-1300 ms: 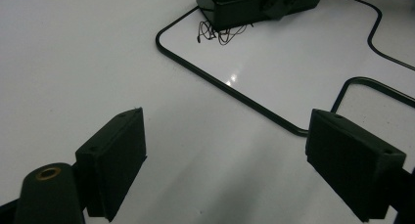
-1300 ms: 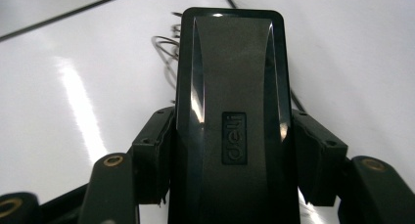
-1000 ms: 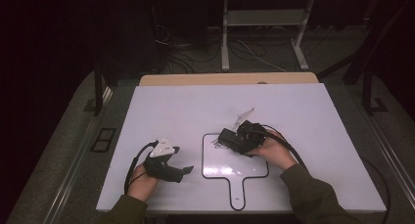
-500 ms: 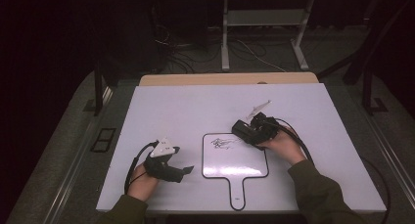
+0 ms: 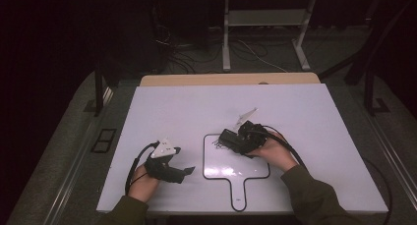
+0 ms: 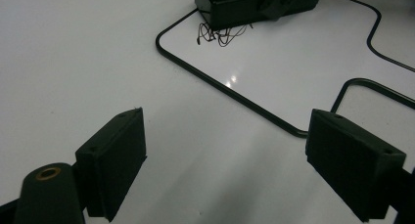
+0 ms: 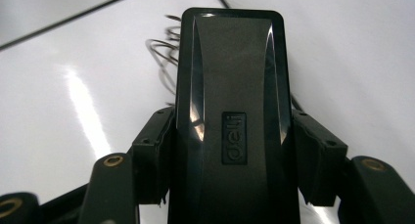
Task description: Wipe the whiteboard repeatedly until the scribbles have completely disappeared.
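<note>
A small white board (image 5: 241, 168) with a black rim and a handle lies on the white table. Black scribbles (image 5: 217, 144) mark its upper left corner. My right gripper (image 5: 234, 139) is shut on a black board eraser (image 5: 229, 136) that rests flat on the board, just right of the scribbles. In the right gripper view the eraser (image 7: 230, 87) is clamped between both pads, with scribble loops (image 7: 164, 48) past its far end. My left gripper (image 5: 186, 172) lies on the table left of the board, open with nothing between its fingers (image 6: 115, 155). Ahead of it are the scribbles (image 6: 220, 34) and the eraser (image 6: 235, 6).
The white tabletop (image 5: 172, 112) has bare room behind and to both sides of the board. A wooden strip (image 5: 226, 79) runs along its far edge. A metal stand (image 5: 265, 23) and loose cables (image 5: 187, 58) are on the dark floor beyond.
The right gripper swung right and away with the eraser, then came back left to the scribbles. The left gripper stayed put.
</note>
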A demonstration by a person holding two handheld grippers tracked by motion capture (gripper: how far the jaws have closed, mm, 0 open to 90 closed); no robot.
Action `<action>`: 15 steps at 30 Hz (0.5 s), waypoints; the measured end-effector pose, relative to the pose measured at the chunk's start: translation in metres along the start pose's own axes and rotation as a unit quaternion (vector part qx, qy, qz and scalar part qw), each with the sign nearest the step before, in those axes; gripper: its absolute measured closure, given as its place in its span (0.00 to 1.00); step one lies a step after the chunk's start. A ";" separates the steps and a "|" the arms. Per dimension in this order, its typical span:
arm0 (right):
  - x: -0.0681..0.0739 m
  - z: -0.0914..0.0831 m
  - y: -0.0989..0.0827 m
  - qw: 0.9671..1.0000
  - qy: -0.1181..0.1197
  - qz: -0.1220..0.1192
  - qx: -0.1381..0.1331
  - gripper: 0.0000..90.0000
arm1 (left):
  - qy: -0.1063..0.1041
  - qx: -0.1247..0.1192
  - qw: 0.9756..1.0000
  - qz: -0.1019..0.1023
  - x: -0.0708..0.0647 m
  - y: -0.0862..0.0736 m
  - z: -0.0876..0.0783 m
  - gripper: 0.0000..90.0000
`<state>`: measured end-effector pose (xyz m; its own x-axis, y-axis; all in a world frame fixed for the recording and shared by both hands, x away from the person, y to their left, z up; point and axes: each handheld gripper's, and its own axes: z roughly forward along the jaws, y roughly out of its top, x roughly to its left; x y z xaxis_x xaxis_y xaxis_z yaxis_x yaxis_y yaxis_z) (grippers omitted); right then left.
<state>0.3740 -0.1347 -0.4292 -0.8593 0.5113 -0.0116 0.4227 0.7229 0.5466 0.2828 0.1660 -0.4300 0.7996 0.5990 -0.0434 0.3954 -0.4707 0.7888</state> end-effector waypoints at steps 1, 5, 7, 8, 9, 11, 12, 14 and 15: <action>0.002 0.001 0.001 1.000 0.002 -0.004 0.001 0.43 | 0.000 0.000 1.000 0.000 0.000 0.000 0.000 0.16; -0.003 0.001 0.002 1.000 -0.004 0.001 0.001 0.43 | 0.001 -0.002 1.000 0.002 0.000 0.000 -0.001 0.16; -0.010 0.000 0.001 1.000 -0.014 0.010 0.003 0.43 | 0.001 -0.002 1.000 0.002 0.000 0.000 -0.001 0.16; -0.013 0.000 0.000 1.000 -0.018 0.017 0.003 0.43 | 0.000 -0.002 1.000 0.002 0.000 0.000 -0.001 0.16; -0.016 -0.001 -0.001 0.999 -0.020 0.025 0.003 0.43 | 0.000 -0.002 1.000 0.001 0.000 0.000 -0.001 0.16; -0.023 -0.002 -0.003 0.999 -0.027 0.034 0.001 0.43 | 0.001 -0.004 1.000 0.000 0.000 0.001 -0.001 0.16; -0.025 -0.002 -0.004 0.999 -0.028 0.041 0.001 0.43 | 0.001 -0.004 1.000 0.000 0.000 0.001 -0.001 0.16; -0.030 -0.002 -0.005 0.998 -0.030 0.051 -0.001 0.43 | 0.001 -0.004 1.000 0.000 -0.001 0.001 -0.001 0.16; -0.032 -0.003 -0.005 0.998 -0.030 0.055 -0.001 0.43 | 0.001 -0.005 1.000 0.000 -0.001 0.001 -0.001 0.16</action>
<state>0.3985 -0.1559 -0.4295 -0.7883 0.6152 -0.0013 0.5138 0.6595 0.5486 0.2820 0.1657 -0.4284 0.7987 0.6003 -0.0423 0.3913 -0.4646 0.7944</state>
